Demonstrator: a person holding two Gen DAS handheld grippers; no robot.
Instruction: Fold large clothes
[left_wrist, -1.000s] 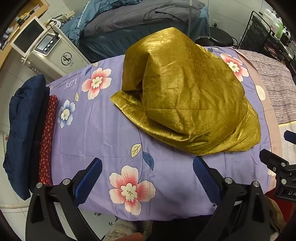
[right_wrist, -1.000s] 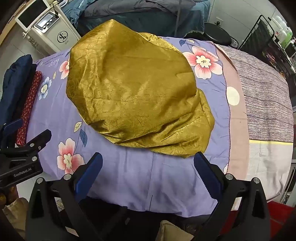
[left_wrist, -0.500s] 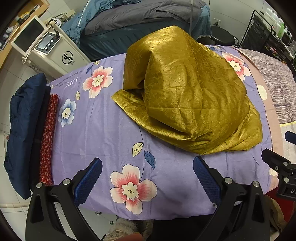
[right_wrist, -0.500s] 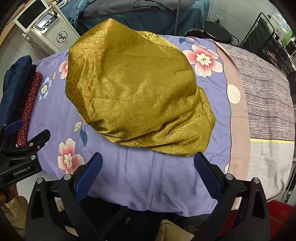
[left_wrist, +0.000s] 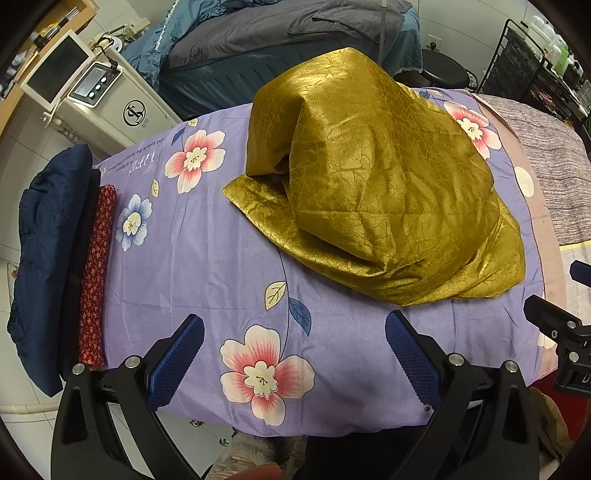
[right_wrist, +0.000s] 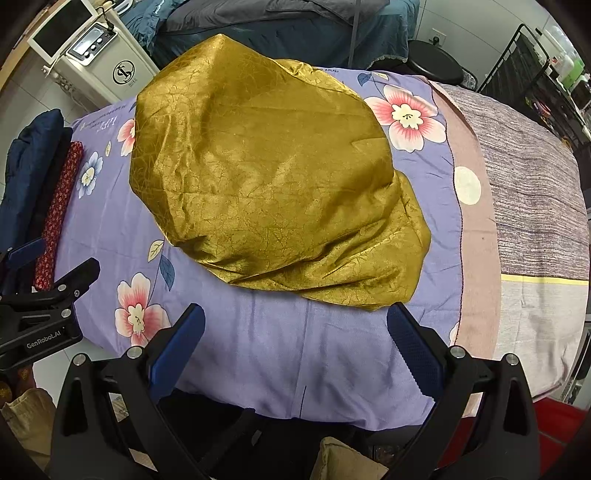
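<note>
A large shiny gold garment (left_wrist: 376, 184) lies in a loosely folded heap on the purple flowered sheet (left_wrist: 207, 258); it also shows in the right wrist view (right_wrist: 269, 184). My left gripper (left_wrist: 293, 354) is open and empty, held above the sheet's near edge, short of the garment's near left. My right gripper (right_wrist: 293, 347) is open and empty, just short of the garment's near hem. Each gripper shows at the edge of the other's view.
A folded navy garment (left_wrist: 44, 236) and a red patterned cloth (left_wrist: 96, 273) lie at the sheet's left end. A grey-mauve blanket (right_wrist: 532, 177) covers the right end. A white machine (left_wrist: 99, 99), a bed (left_wrist: 280, 40) and a black rack (left_wrist: 532, 62) stand behind.
Both grippers have crept slightly forward toward the garment. The garment has not moved and both grippers stay open.
</note>
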